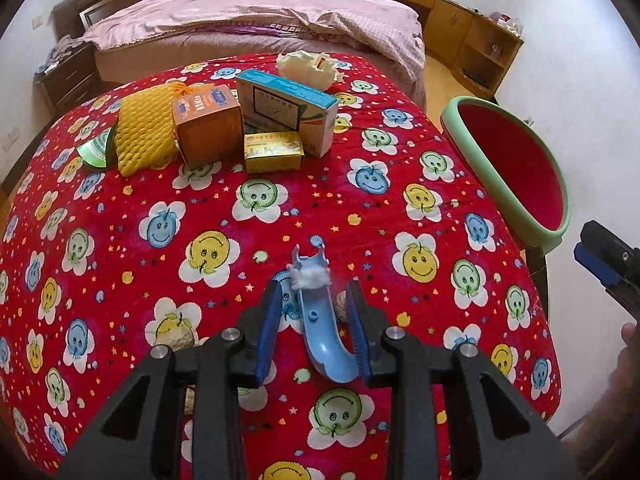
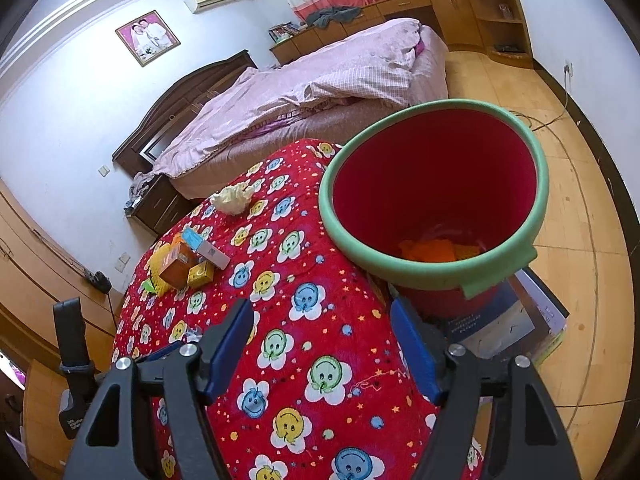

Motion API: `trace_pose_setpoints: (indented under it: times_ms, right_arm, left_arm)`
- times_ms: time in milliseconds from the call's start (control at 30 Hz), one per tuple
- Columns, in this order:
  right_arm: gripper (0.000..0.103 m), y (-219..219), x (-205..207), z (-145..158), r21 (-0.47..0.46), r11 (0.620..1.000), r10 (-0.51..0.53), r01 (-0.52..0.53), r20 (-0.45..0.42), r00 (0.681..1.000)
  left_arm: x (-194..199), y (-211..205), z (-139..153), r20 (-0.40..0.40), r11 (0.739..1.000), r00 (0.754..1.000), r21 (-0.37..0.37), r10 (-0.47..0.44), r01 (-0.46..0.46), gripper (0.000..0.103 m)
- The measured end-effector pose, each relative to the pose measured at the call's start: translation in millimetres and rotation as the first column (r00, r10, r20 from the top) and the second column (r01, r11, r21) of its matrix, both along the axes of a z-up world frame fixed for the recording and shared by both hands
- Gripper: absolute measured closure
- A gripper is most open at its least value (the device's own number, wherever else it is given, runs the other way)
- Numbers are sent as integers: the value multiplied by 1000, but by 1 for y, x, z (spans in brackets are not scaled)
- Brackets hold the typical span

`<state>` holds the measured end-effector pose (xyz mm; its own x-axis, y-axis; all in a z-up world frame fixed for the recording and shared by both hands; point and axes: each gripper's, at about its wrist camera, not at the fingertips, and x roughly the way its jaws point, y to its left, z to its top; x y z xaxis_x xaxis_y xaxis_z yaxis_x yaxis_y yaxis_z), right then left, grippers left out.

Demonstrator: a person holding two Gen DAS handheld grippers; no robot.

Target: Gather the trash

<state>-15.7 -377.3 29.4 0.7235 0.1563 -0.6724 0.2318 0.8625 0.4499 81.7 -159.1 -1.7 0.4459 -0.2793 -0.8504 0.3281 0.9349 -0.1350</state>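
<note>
1. Your left gripper has its jaws apart around a curved blue plastic piece with a white cotton tuft at its far end; the piece leans against the right pad and the left pad stands clear, so nothing is clamped yet
2. Judge that piece as light, stiff and slick: close on its flat mid-section, not on the soft tuft, which would likely just compress or pull away
3. Your right gripper sits wide open and empty above the table edge, just beside the bin
4. Farther out, the cartons, namely the orange box, the teal-edged box and the small yellow box, look light but crushable; pinch them across their narrow faces
5. The yellow foam net and the crumpled tissue are soft and need a deep bite
</note>
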Motion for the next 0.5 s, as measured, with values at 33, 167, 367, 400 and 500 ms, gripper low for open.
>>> trace_pose_setpoints:
  times_ms: [33, 167, 367, 400, 500]
  right_arm:
    - [29, 0, 0, 0, 1, 1000, 2, -2, -2, 1000]
    - [29, 2, 1, -2, 0, 1000, 7, -7, -4, 1000]
    - [29, 5, 3, -4, 4, 1000, 11, -11, -9, 1000]
    - [29, 6, 3, -5, 4, 1000, 14, -14, -11, 1000]
    - [29, 9, 4, -6, -2, 1000, 21, -21, -15, 1000]
  left_arm:
    - [-1, 0, 0, -2, 1000, 1000, -1, -4, 4, 70]
    - [-8, 2, -2, -17, 1000, 999, 9, -29, 29, 70]
    - [-13, 2, -9, -14, 998, 999, 49, -36, 36, 70]
    - [-12, 3, -10, -12, 998, 999, 50, -32, 33, 70]
    - [-7, 1, -10, -4, 998, 999, 51, -39, 39, 70]
